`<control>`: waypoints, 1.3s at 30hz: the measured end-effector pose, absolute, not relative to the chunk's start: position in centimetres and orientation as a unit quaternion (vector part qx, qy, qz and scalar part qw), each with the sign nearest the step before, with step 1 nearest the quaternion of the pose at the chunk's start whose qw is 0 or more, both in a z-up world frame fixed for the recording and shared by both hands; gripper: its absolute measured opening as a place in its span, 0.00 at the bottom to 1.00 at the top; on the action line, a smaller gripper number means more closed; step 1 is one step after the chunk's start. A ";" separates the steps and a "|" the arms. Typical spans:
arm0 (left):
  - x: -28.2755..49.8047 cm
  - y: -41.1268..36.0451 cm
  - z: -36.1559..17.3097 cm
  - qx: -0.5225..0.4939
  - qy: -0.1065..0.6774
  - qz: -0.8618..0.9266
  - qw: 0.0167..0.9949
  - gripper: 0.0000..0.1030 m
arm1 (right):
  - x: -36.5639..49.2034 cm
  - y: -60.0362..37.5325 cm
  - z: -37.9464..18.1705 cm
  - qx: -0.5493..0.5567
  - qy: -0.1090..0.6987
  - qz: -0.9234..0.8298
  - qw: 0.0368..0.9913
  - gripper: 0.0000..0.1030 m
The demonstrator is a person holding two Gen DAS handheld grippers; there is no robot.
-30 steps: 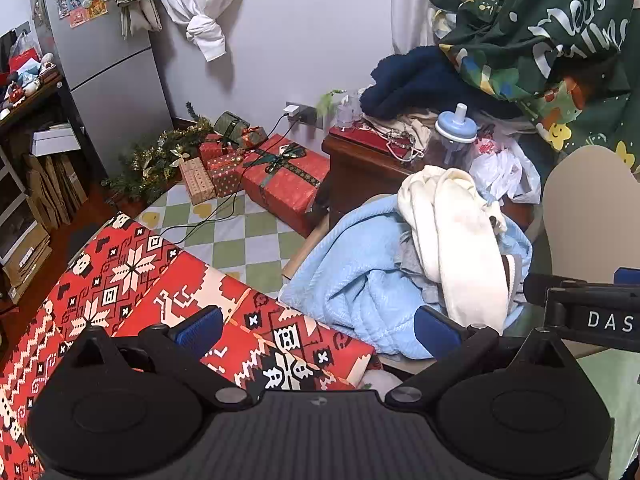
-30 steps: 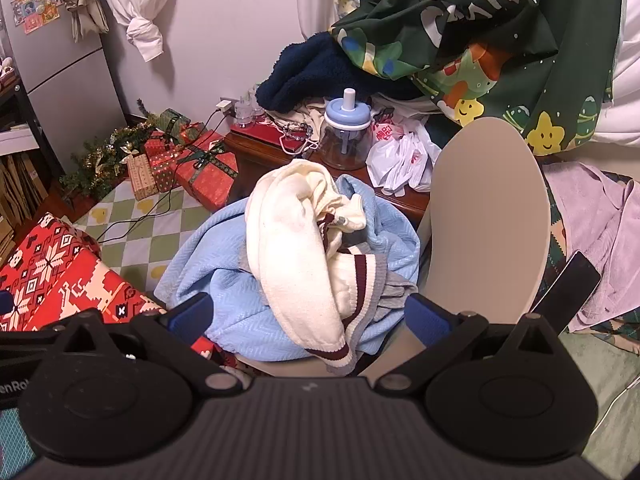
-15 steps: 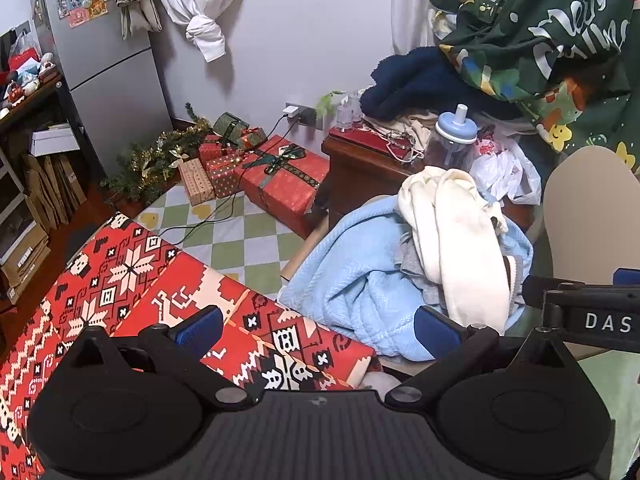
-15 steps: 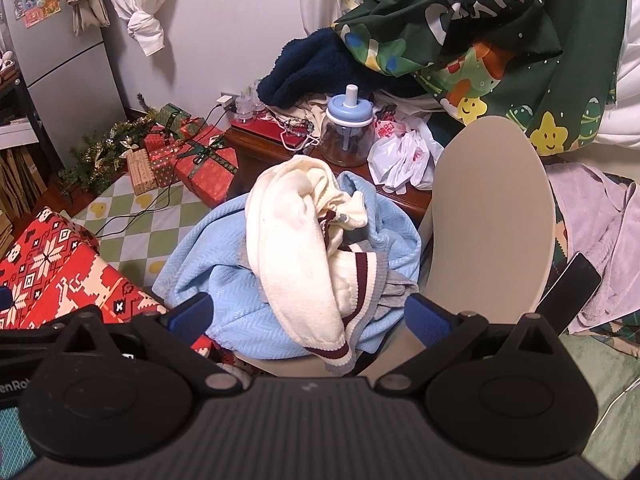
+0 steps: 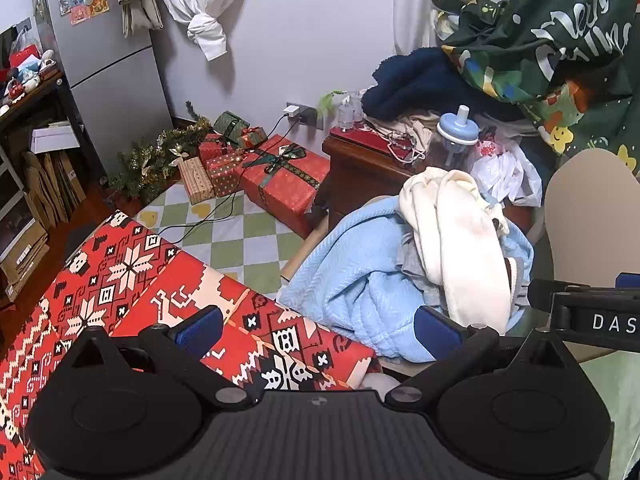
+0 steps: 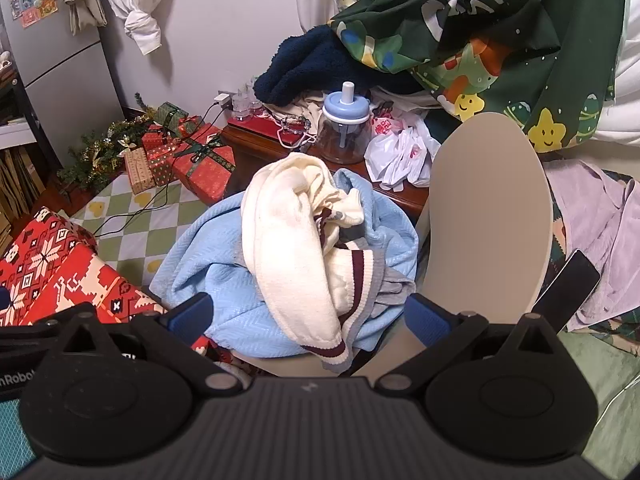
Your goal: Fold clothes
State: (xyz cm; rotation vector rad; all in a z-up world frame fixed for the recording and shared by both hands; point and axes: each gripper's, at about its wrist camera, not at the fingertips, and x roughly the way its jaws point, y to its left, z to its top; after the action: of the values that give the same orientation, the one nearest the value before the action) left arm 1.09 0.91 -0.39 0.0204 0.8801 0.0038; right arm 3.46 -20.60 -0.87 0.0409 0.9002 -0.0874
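Right gripper (image 6: 307, 318) crept closer to cream sweater (image 6: 294, 248) — both grippers' jaws wide, empty; left gripper (image 5: 318, 324) sees "DAS" on it.

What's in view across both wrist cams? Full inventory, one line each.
cream sweater: 1, cream with maroon-grey trim, on top of the pile on the chair
blue blanket: 1, light blue, under the sweater
chair: 1, beige, back upright right of the pile
cloth: 1, red patterned, left foreground
gift boxes: several, mostly red, floor by the wall
nightstand: 1, dark wood, behind the pile
jar: 1, clear with blue lid, on the nightstand
green blanket: 1, dark green Christmas print, upper right
fridge: 1, grey, far left
left gripper: open, empty
right gripper: open, empty
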 end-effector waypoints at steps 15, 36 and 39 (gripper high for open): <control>2.0 1.8 -1.1 0.019 0.433 0.018 0.901 1.00 | 5.1 -21.3 0.0 0.024 0.421 -0.010 0.907 1.00; 8.0 3.4 -4.0 -0.091 0.443 -0.028 0.891 0.96 | 19.6 -21.0 -5.1 -0.010 0.456 0.089 0.885 1.00; 8.6 3.3 -4.6 -0.087 0.442 -0.039 0.892 0.96 | 20.9 -20.2 -6.7 -0.038 0.455 0.077 0.886 1.00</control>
State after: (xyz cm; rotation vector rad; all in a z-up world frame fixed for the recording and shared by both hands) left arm 8.58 3.34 -4.64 -0.1812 0.9169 -0.0802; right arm 20.90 -20.15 -6.67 -0.0785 0.9470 0.1591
